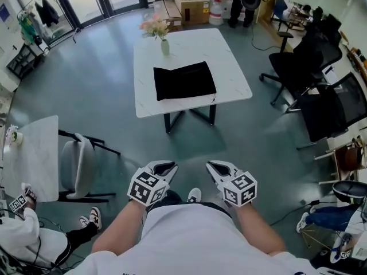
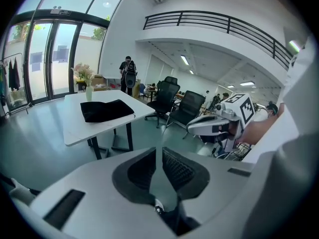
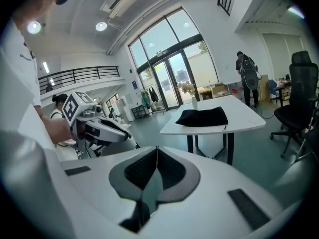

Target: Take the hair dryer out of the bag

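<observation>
Ahead on table (image 1: 229, 56): bag (image 1: 184, 80), long side crosswise, well apart
Left gripper (image 1: 166, 167): narrow gap, empty
Right gripper (image 1: 217, 165): closed, empty, equally far

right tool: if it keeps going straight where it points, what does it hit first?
Nothing close. The right tool points over floor toward the white table with the black bag. It looks tilted downward, so it would probably meet the floor short of the table; depth is hard to judge.
</observation>
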Available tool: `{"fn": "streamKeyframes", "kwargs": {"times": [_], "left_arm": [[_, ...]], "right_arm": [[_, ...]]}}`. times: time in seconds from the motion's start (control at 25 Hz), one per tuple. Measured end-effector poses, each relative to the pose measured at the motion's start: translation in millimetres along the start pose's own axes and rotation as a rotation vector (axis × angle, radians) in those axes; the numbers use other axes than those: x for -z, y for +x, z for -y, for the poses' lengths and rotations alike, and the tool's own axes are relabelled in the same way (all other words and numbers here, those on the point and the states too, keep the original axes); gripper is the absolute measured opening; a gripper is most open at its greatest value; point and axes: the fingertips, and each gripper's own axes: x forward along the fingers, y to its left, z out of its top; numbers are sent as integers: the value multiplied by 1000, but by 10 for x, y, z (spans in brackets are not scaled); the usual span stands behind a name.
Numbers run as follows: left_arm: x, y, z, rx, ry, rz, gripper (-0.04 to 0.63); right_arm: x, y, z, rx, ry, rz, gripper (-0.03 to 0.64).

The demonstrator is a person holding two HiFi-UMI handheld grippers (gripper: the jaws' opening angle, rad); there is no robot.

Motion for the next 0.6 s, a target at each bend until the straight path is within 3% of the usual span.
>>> {"fn": "streamKeyframes", "kwargs": {"times": [0.2, 0.6], "left_arm": [[-39, 139, -103, -2, -35, -20, 52], [-550, 629, -354, 50, 8, -16, 53]], "right_arm": [[28, 22, 184, 11, 17, -20, 17], [-230, 244, 663, 43, 36, -19, 17]]}}
